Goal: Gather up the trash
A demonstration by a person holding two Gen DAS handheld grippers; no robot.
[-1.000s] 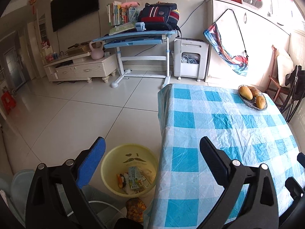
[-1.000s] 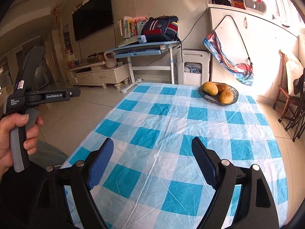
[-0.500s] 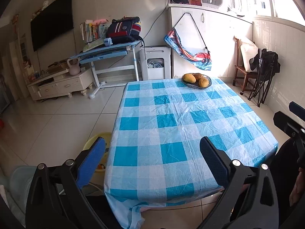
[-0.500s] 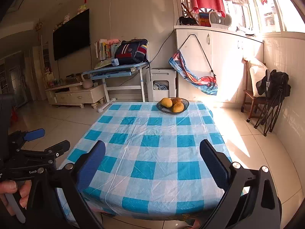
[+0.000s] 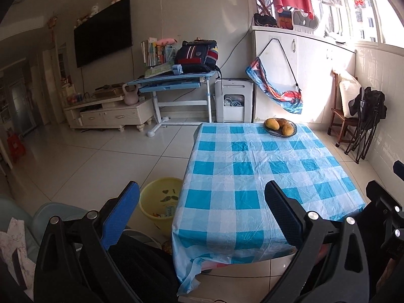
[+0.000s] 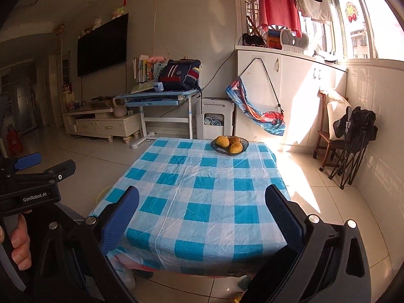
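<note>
Trash, as far as I can see it, lies in the yellow bin (image 5: 161,197) on the floor just beside the left edge of the table (image 5: 252,184): a few wrappers and a small carton show at its bottom in the left wrist view. The checked cloth carries only the fruit bowl (image 6: 229,145) at its far end; no litter shows on it.

Change from a second ago: I have drawn both hands back and up, so the whole table is now in each view, where before the left camera looked almost straight down into the bin.

My left gripper (image 5: 202,209) has its fingers spread wide with nothing between them. My right gripper (image 6: 202,209) has just been opening and now stands fully apart, likewise empty. The left device, held in a hand (image 6: 17,242), shows at the left edge of the right wrist view.

Reading: with the tabletop clear of litter and both grippers free, I judge the collecting done or nearly so. Something orange lies on the floor under the table's near edge (image 5: 166,246); I cannot tell whether it is trash.
</note>
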